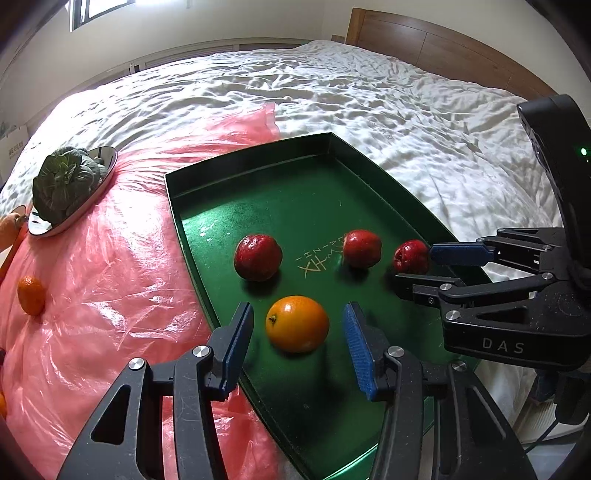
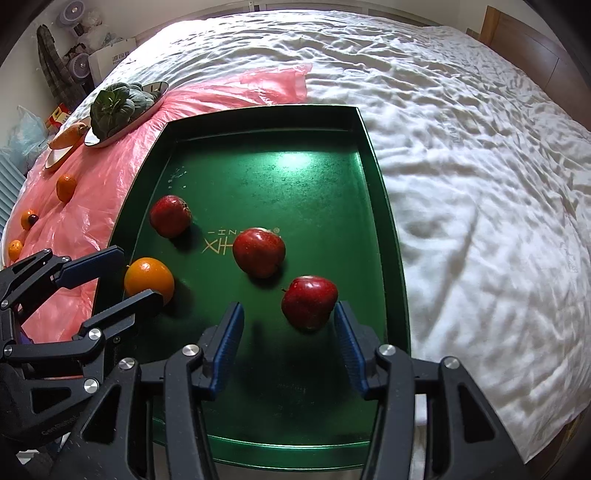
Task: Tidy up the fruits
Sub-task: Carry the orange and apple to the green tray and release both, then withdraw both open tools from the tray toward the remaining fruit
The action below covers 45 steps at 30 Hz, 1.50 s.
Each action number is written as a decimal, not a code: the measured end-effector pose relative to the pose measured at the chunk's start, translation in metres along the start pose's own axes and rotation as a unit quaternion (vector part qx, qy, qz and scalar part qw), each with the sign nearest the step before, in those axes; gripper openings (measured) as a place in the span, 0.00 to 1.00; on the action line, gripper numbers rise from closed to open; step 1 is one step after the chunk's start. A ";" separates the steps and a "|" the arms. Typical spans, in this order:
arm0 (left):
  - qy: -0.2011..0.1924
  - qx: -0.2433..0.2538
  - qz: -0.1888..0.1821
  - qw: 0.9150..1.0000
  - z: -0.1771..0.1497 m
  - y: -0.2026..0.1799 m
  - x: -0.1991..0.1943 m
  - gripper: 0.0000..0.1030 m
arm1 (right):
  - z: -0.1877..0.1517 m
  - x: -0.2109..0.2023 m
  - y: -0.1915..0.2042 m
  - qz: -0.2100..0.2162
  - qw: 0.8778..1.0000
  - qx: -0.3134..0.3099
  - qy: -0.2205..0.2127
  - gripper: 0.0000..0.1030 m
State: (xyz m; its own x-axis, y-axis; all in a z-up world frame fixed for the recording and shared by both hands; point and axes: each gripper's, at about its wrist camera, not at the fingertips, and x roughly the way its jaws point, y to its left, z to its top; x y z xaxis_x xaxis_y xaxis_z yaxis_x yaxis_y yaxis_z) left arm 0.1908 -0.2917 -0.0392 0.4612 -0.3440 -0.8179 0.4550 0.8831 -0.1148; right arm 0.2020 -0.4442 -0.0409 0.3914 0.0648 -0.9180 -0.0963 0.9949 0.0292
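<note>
A green tray [image 2: 391, 236] lies on a white bed [image 2: 480, 166]; both the left gripper [image 1: 298, 339] and the right gripper [image 2: 288, 330] are spread, pinching nothing.

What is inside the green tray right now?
The green tray holds three red apples and one orange. Its near end is hidden behind the tools.

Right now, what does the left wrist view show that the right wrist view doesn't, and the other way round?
Left wrist only: the window and the wide wooden headboard.

Right wrist only: white desk fans, a cardboard box, and two further small oranges on the pink plastic sheet.

Both: the green rectangular tray holding three red apples and a large orange, the leafy greens, and both claws, left claw and right claw, open around fruit.
</note>
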 end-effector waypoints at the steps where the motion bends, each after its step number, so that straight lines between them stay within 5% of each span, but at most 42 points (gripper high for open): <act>1: -0.003 -0.001 -0.001 1.000 0.001 0.000 -0.003 0.43 | 0.000 -0.003 0.000 -0.003 1.000 0.000 -0.002 0.98; 15: -0.039 -0.018 -0.004 0.999 -0.004 0.029 -0.062 0.43 | -0.012 -0.048 0.018 -0.015 1.000 0.012 -0.021 1.00; 25: -0.048 -0.025 0.020 0.998 -0.032 0.061 -0.098 0.43 | -0.028 -0.072 0.071 0.031 0.999 -0.013 -0.023 1.00; 45: 0.015 -0.079 0.036 0.996 -0.135 0.131 -0.139 0.43 | -0.047 -0.048 0.194 0.113 0.989 -0.083 0.051 1.00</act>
State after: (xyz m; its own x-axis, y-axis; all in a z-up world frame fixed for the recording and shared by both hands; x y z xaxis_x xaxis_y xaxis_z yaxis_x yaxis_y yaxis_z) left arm 0.0835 -0.0849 -0.0172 0.4645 -0.2703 -0.8433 0.2949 0.9451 -0.1405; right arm 0.1214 -0.2582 -0.0096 0.2489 0.2680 -0.9307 -0.3230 0.9289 0.1811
